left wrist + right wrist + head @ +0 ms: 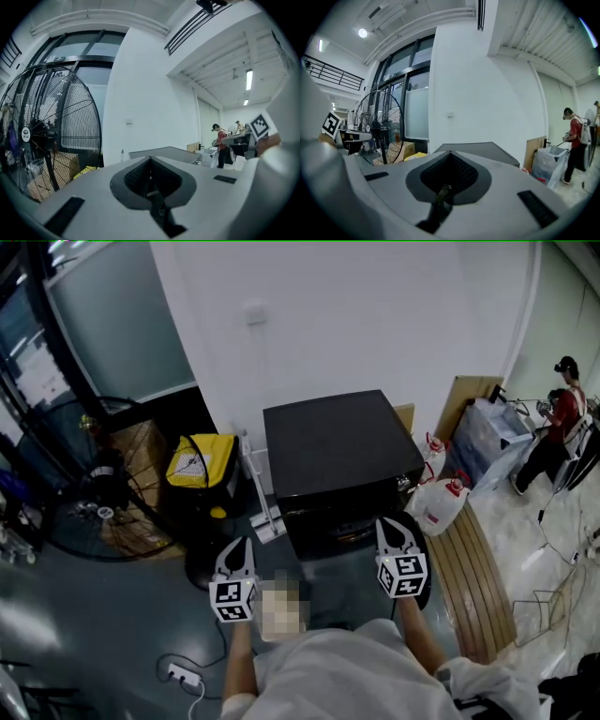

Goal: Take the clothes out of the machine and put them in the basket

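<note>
Both grippers are sitting clenched and empty: left gripper (150,158) is showing its fingers pressed together with nothing between them, and the right gripper (449,153) is doing the same.

The machine (337,442) is sitting on the floor against the white wall, dead ahead of the person and below the fingers. Both grippers are pointing roughly level over its lid. In the head view the right one is hovering over the front right corner, while the left one is hanging off to the left of the front face. So I'm reading the right as nearer; the coming move is looking like a drop down to the front, not a reach forward.

Hard to make out:
- The front face is showing only as a thin foreshortened strip, so I'm not telling whether a door is open or closed.
- No clothes are showing in any view.
- I'm not finding a basket; the person's body is blocking the floor nearest them.
</note>
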The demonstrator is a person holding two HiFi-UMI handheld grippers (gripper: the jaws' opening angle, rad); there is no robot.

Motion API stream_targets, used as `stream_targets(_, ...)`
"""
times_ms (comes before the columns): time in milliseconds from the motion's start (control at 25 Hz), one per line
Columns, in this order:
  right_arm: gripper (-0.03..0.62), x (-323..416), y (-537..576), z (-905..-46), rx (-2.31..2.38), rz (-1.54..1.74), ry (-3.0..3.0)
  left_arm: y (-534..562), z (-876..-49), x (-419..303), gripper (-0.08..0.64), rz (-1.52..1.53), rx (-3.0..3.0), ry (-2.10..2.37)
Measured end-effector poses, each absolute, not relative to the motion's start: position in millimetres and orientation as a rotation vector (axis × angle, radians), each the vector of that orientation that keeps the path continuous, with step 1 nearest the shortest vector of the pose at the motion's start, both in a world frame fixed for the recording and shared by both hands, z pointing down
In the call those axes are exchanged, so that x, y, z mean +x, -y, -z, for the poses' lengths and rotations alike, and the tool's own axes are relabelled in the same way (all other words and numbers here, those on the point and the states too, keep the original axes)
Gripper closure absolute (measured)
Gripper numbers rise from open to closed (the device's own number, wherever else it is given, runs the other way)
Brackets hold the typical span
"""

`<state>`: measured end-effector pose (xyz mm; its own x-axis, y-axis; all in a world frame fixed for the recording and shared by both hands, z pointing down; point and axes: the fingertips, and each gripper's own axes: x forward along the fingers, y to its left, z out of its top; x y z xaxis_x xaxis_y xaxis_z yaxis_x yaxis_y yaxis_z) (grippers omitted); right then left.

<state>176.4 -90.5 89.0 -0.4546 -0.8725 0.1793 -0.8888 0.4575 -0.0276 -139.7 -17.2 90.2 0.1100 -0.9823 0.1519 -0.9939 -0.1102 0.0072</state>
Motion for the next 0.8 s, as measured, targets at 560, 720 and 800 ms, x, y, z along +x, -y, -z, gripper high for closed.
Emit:
stream_targets(560, 0.568, 174, 92, -93, 1.525, -0.171, 2.562, 19, -91, -128, 0.541, -0.175, 2.270, 2.012)
stream_targets(720, 0.568, 173, 92, -91, 1.515, -0.168, 2.566, 18, -88, -127, 0.541, -0.177, 2.271, 2.016)
stream_targets(800, 0.568, 172, 92, -90, 1.510, -0.167, 2.570, 17, -87, -127, 0.541, -0.177, 2.268, 2.014)
